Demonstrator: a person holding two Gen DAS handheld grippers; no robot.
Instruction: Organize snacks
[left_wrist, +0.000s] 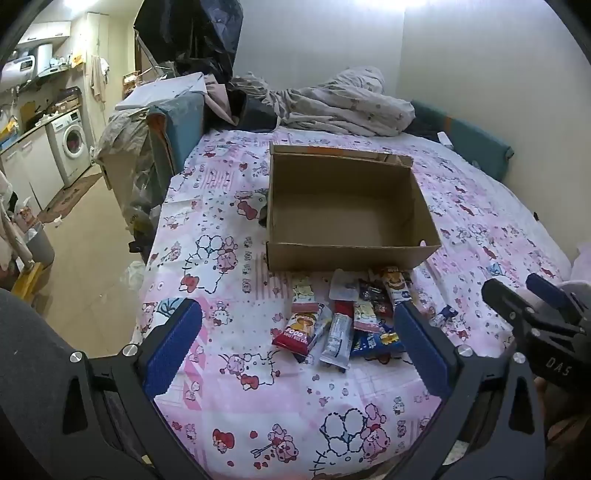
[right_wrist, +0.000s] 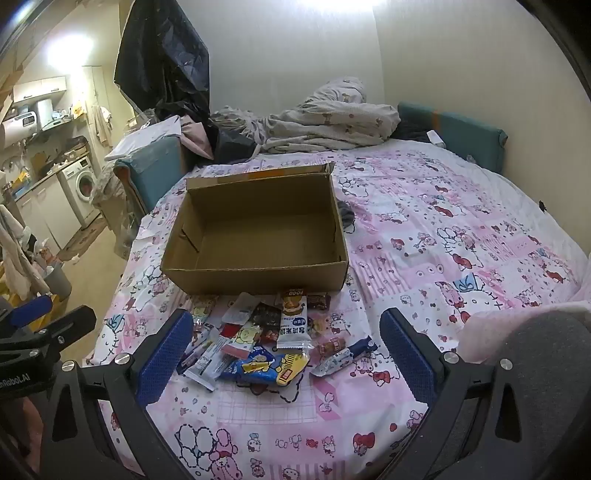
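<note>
No snack had yet been taken up: the cardboard box (right_wrist: 258, 236) was seen standing empty on the bed (right_wrist: 461, 236), and the snack pile (right_wrist: 258, 343) was heaped on the sheet just in front of its near wall. The opening step was judged to be in hand. The left hand-held gripper (left_wrist: 299, 343) was held spread above the pile with nothing between its fingers, and the right hand-held gripper (right_wrist: 286, 354) was likewise held spread and empty. A descent onto 1 loose packet at the heap's edge was judged to be called for next, then a lift over the near wall. Overlapping wrappers could be dragged along. Open sheet was seen to the right of the box; the bed's left edge, dropping to the floor, lay close beside the box.
</note>
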